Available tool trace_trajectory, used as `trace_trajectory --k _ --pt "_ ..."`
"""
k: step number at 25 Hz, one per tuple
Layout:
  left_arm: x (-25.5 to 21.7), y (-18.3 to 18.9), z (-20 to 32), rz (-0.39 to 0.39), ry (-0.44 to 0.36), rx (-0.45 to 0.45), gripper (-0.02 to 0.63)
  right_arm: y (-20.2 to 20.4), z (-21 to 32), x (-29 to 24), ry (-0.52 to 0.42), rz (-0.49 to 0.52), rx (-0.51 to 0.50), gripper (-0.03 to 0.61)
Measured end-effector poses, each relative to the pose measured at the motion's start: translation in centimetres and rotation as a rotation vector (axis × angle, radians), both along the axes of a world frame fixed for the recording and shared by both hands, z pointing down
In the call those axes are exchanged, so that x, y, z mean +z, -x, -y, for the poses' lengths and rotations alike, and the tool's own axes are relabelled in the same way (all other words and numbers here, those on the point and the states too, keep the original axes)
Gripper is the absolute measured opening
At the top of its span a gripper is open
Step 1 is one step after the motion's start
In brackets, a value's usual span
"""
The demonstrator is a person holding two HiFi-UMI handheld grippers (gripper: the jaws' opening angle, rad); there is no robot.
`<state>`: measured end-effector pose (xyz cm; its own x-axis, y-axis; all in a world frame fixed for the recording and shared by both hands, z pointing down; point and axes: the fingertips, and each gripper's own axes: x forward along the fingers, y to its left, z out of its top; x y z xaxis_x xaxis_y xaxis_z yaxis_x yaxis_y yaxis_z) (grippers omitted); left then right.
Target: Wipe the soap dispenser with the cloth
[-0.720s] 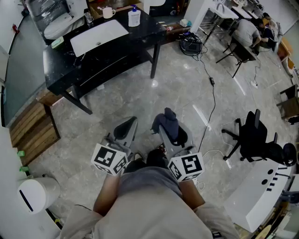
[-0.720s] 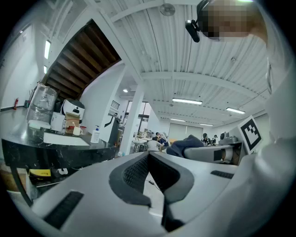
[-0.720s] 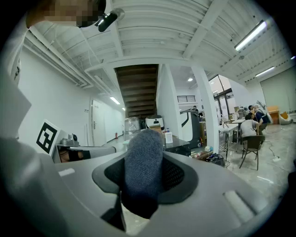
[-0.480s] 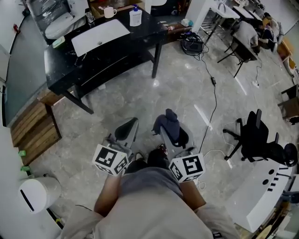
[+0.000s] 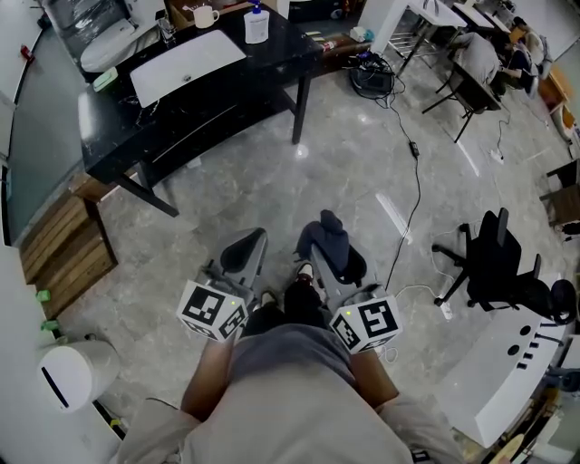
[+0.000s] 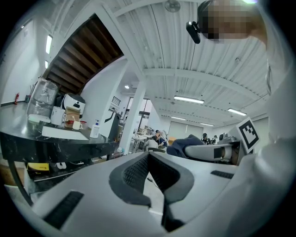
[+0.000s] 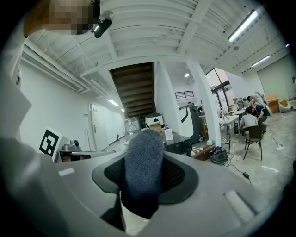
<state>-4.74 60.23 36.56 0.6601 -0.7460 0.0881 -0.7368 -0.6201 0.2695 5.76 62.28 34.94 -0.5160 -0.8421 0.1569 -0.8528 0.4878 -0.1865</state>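
Observation:
A white soap dispenser (image 5: 256,24) with a blue pump stands on the far black table (image 5: 227,91), also small in the left gripper view as the soap dispenser (image 6: 95,129) and in the right gripper view as the soap dispenser (image 7: 168,134). My right gripper (image 5: 331,243) is shut on a dark blue-grey cloth (image 7: 143,164), which bulges up between its jaws; the cloth (image 5: 328,237) shows in the head view too. My left gripper (image 5: 246,246) is shut and holds nothing. Both grippers are held level in front of me, far from the table.
On the table are a white sink basin (image 5: 186,65), a mug (image 5: 204,15) and a clear jug (image 6: 42,99). A black office chair (image 5: 494,263) stands right, a cable (image 5: 412,190) trails across the floor, a white bin (image 5: 72,373) sits left. People sit at desks far right.
The table and dispenser have shifted slightly up and left in the head view. Both grippers keep their places and grips.

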Motion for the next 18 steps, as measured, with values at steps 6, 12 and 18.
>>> trace_trajectory --k 6,12,18 --pt "0.3 -1.3 2.3 0.005 0.021 -0.009 0.006 -1.3 2.5 0.6 0.027 0.028 -0.007 0.163" --pt "0.1 -3.7 5.5 0.028 0.017 -0.012 0.006 -3.5 5.6 0.4 0.024 0.038 -0.012 0.164" --pt "-1.0 -7.0 9.0 0.033 -0.011 0.004 0.006 -6.5 9.0 -0.1 0.004 0.048 -0.012 0.164"
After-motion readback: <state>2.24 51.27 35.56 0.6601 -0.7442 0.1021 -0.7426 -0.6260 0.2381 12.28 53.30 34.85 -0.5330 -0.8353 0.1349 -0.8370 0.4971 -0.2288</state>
